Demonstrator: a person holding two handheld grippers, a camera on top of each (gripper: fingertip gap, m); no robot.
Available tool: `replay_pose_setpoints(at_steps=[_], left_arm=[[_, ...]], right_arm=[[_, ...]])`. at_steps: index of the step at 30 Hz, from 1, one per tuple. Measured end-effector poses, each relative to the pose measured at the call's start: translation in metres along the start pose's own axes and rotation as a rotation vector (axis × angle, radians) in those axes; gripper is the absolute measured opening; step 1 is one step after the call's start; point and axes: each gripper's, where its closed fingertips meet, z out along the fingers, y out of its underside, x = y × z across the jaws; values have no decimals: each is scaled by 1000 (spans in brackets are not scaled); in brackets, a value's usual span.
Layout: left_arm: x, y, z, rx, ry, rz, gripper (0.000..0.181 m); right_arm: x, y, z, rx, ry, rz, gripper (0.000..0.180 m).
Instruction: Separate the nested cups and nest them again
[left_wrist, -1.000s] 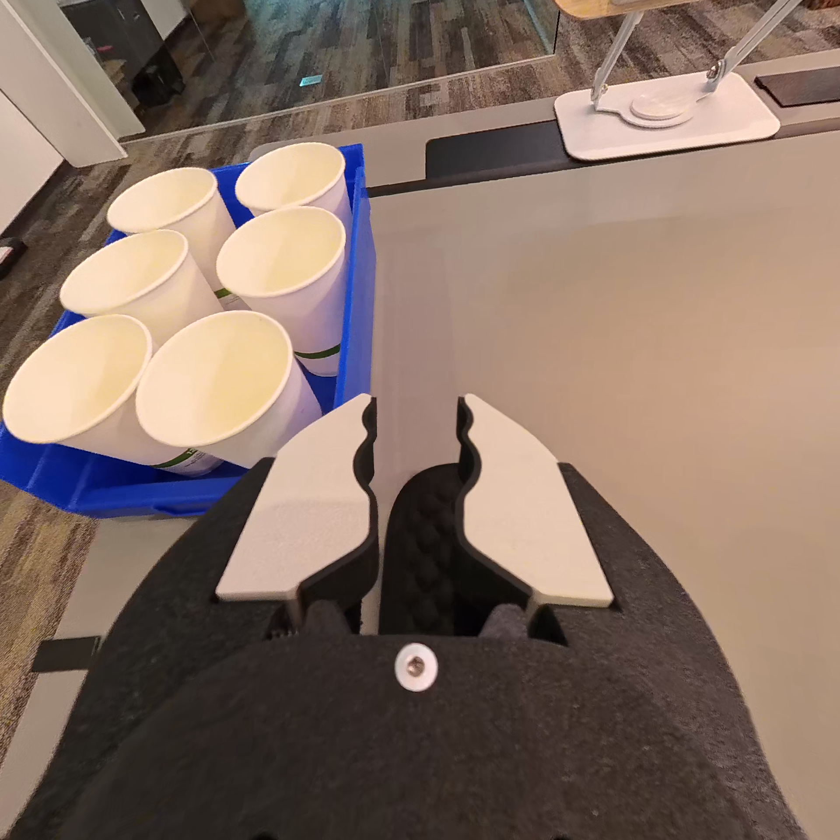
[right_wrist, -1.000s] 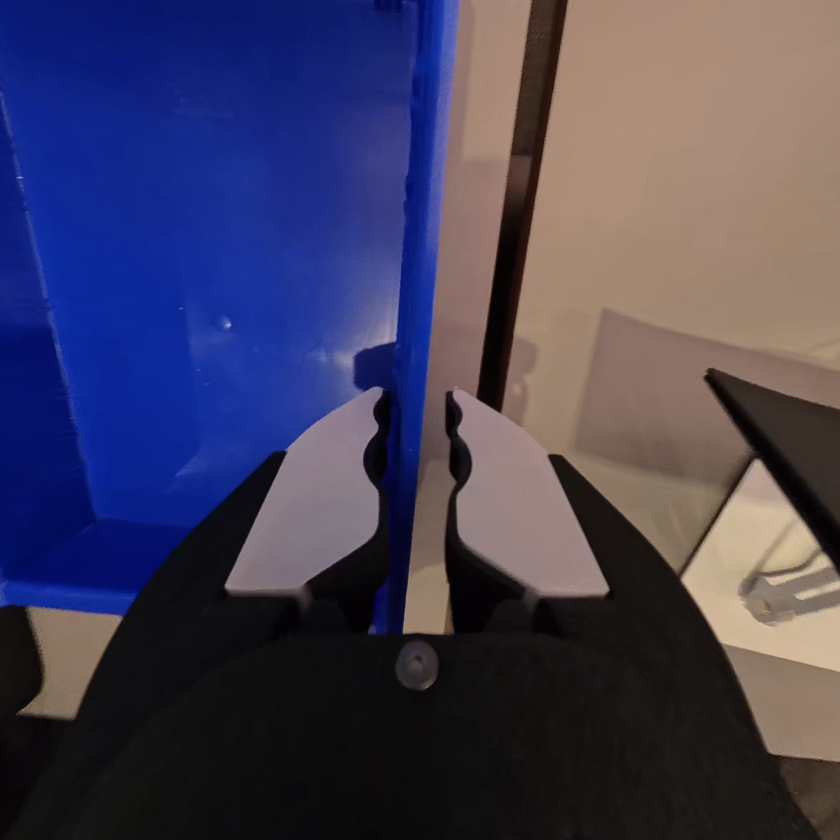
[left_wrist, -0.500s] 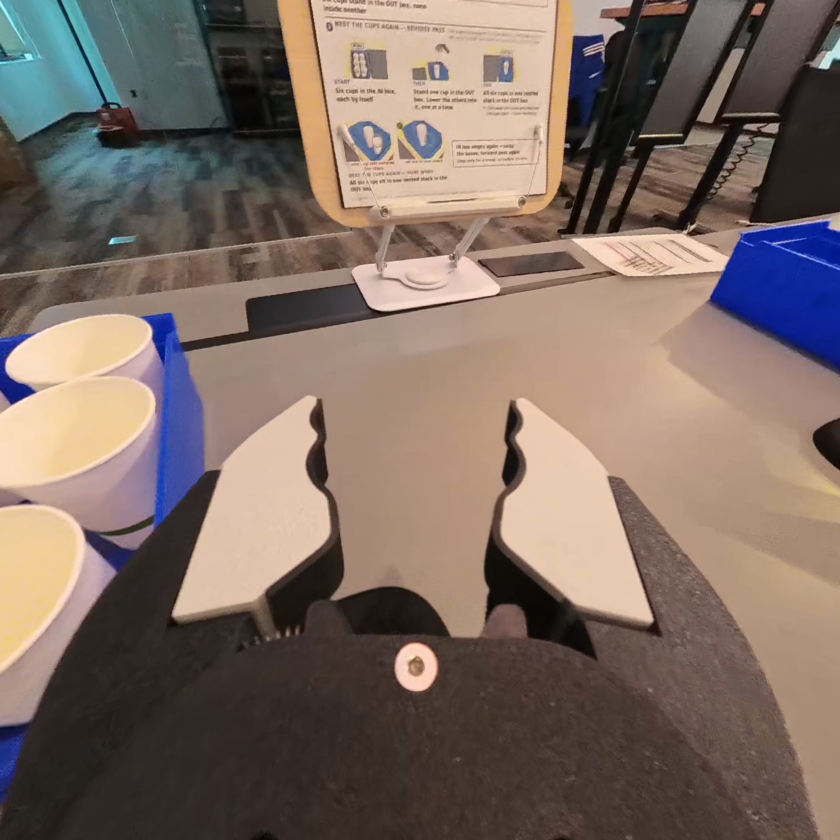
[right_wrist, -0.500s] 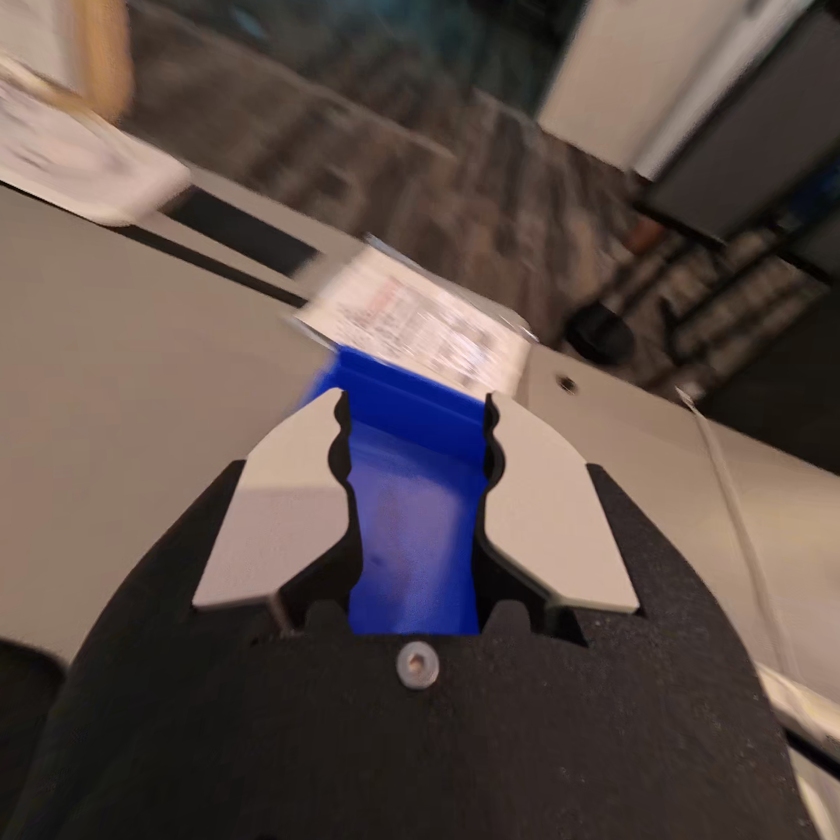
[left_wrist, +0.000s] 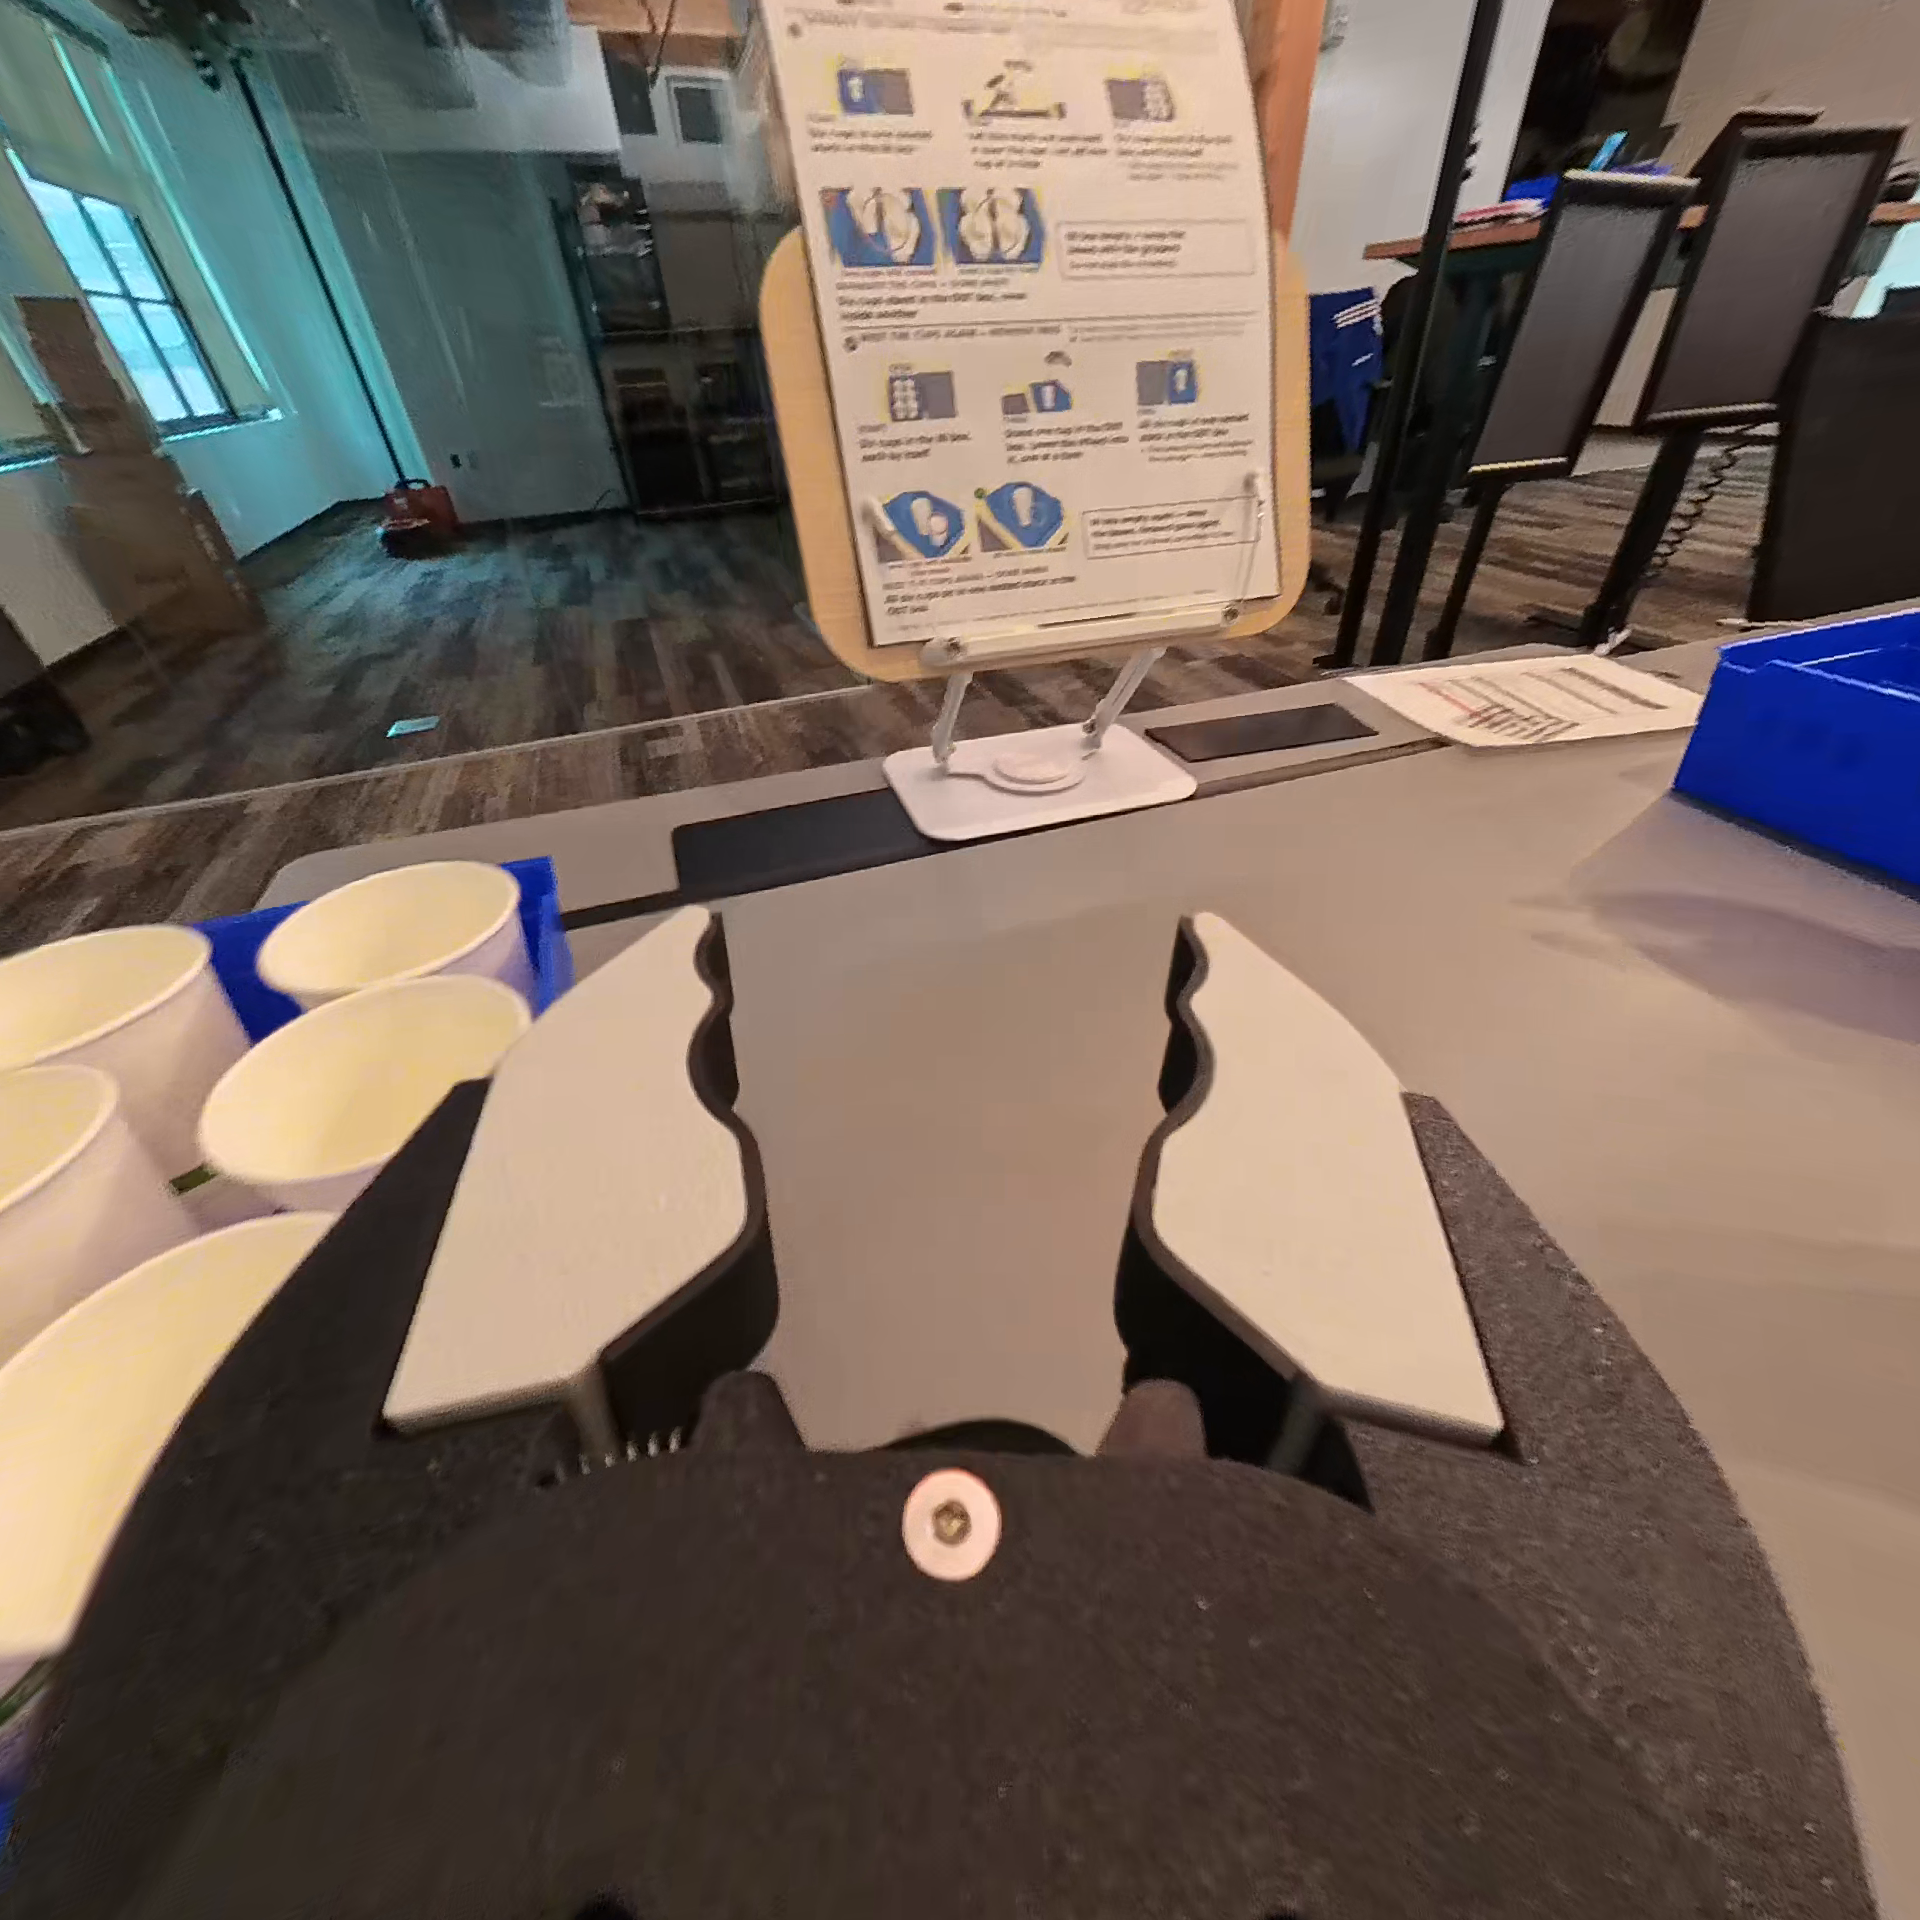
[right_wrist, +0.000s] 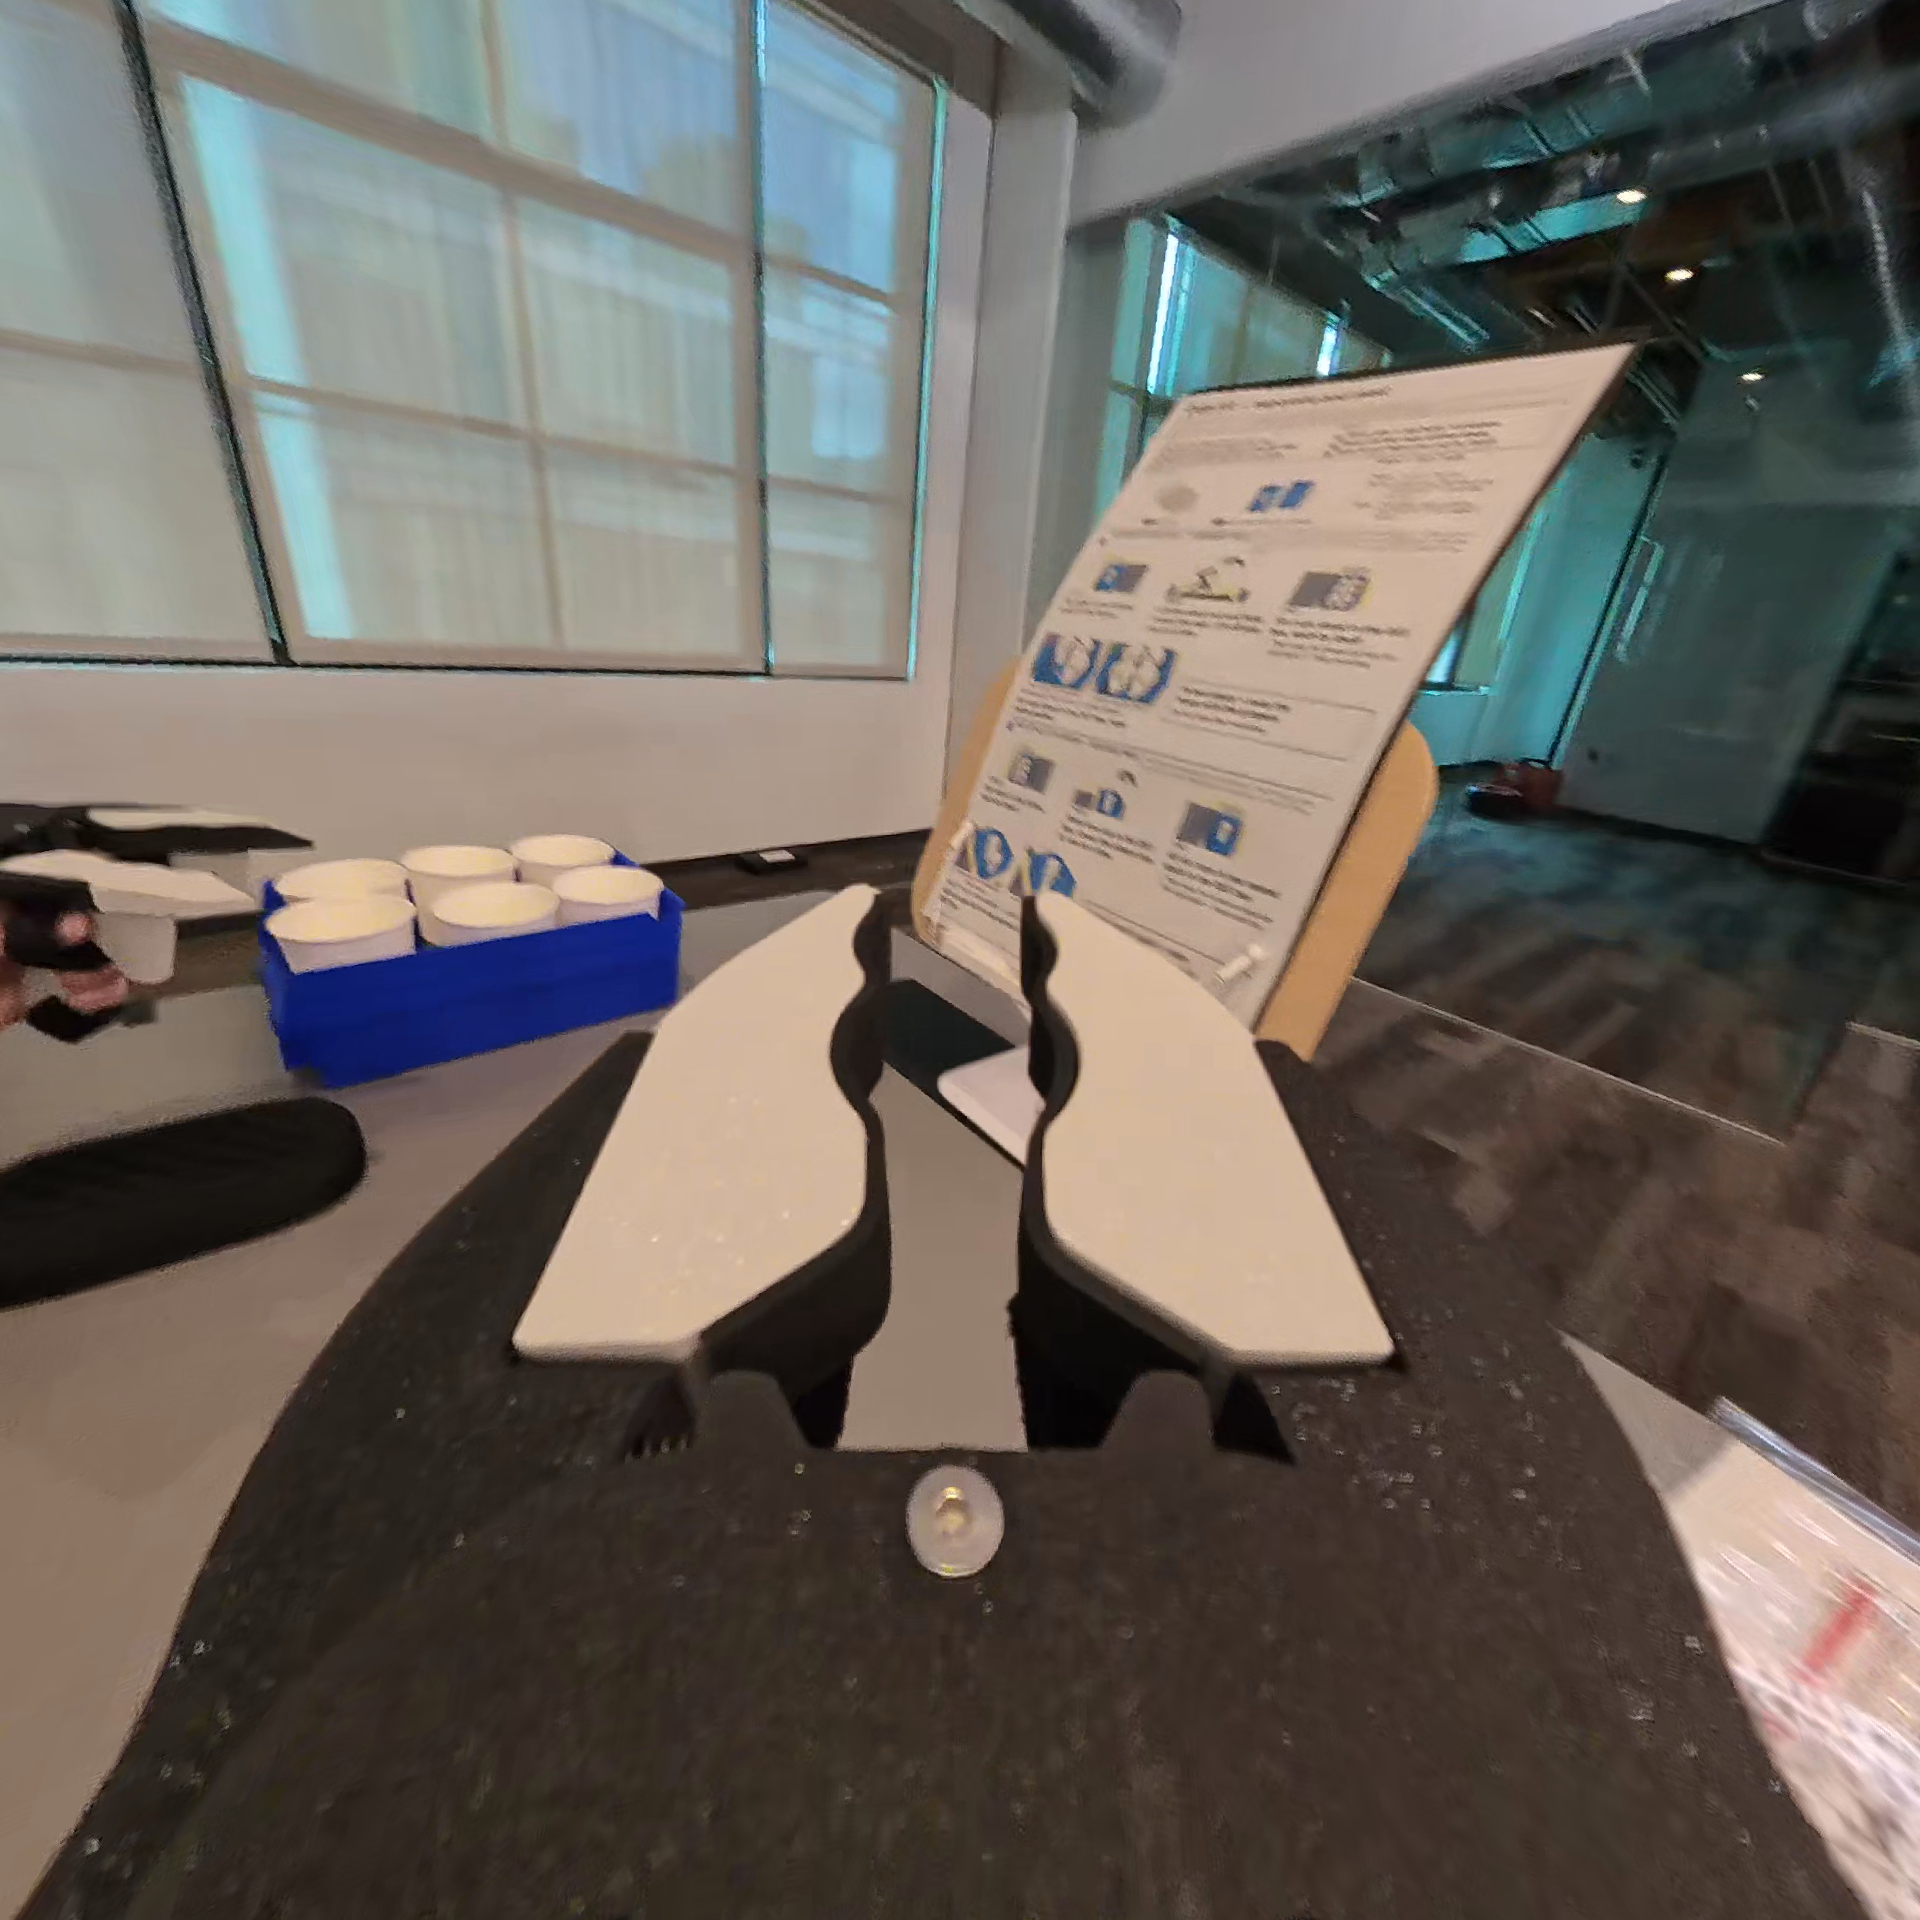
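Note:
Several white paper cups (left_wrist: 353, 1070) stand singly, mouths up, in a blue bin (left_wrist: 535, 925) at the left of the left wrist view. My left gripper (left_wrist: 951, 930) is wide open and empty over the grey table, just right of that bin. In the right wrist view the same cups (right_wrist: 468, 904) and bin (right_wrist: 468, 1003) sit far off at left. My right gripper (right_wrist: 951, 902) is open with a narrow gap and empty, raised above the table. The left gripper (right_wrist: 125, 894), held by a hand, shows at that view's far left edge.
A second blue bin (left_wrist: 1808, 748) stands at the right table edge. An instruction board on a white stand (left_wrist: 1039, 312) is at the table's back, also in the right wrist view (right_wrist: 1226, 675). A printed sheet (left_wrist: 1527, 701) lies beside it. A black rounded shape (right_wrist: 156, 1184) lies on the table.
My left gripper has tilted up from the cups and opened wide. My right gripper has come off the second blue bin's wall and swung left to face the board and the cup bin.

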Motion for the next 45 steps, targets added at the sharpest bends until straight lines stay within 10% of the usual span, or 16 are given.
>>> replay_pose_setpoints(at_steps=[14, 45], left_arm=[[-79, 49, -75, -357, -135, 209, 64], [-142, 140, -35, -1068, 100, 543, 37]], right_arm=[[-22, 60, 72, -180, -221, 29, 9], [-3, 102, 47, -443, -173, 3, 13]])
